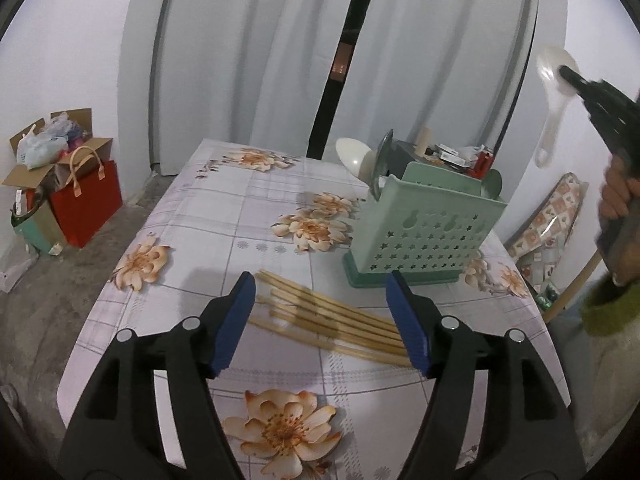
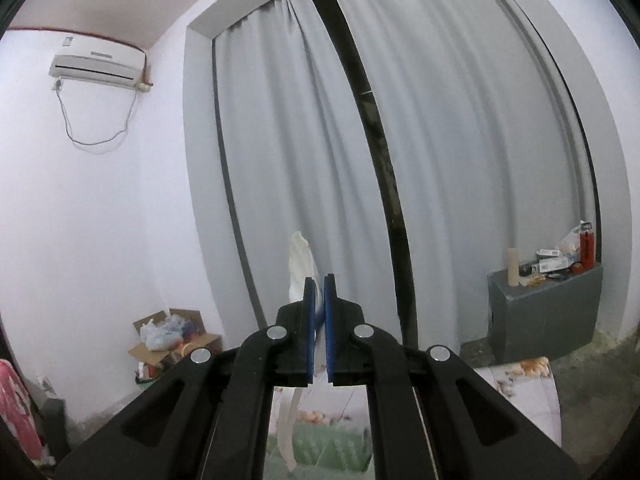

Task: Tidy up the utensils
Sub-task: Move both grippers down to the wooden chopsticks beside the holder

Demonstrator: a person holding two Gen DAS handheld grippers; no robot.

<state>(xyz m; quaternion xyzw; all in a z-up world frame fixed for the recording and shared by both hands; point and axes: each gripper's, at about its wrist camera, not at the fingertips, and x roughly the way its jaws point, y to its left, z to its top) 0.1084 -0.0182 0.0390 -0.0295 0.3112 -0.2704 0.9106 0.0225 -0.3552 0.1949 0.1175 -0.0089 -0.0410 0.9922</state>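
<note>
Pale grey curtains (image 1: 248, 60) hang in soft folds behind everything, parted by one dark slit. In front of them stands the table (image 1: 208, 216), draped in a glossy cloth printed with a grey grid and peach-coloured flowers.

At about 2 o'clock on the table stands the utensil holder (image 1: 424, 236), a mint-green plastic box on a darker green base, its front wall punched with rows of small stars. A pale ladle bowl (image 1: 352, 154) and a grey-green utensil (image 1: 384, 160) stick up from its far side; I cannot tell which compartment each sits in.

The left gripper (image 1: 322, 320) hovers over the table's near middle, its black jaws with blue ribbed pads standing wide and empty, nothing touching them. Between and just beyond them, spreading from 10 o'clock toward 4 o'clock, lie the bamboo chopsticks (image 1: 320, 314): thin, straight, pale yellow sticks flat on the cloth, about six, though blur makes the count unsure.

High at 2 o'clock, well above the holder, the right gripper (image 2: 319, 280) has its jaws pressed nearly together on one white plastic spoon (image 2: 302, 260), smooth and slightly translucent, gripped near its bowl, with the handle hanging down. A hand (image 1: 618, 196) in a green cuff grips that tool.
</note>
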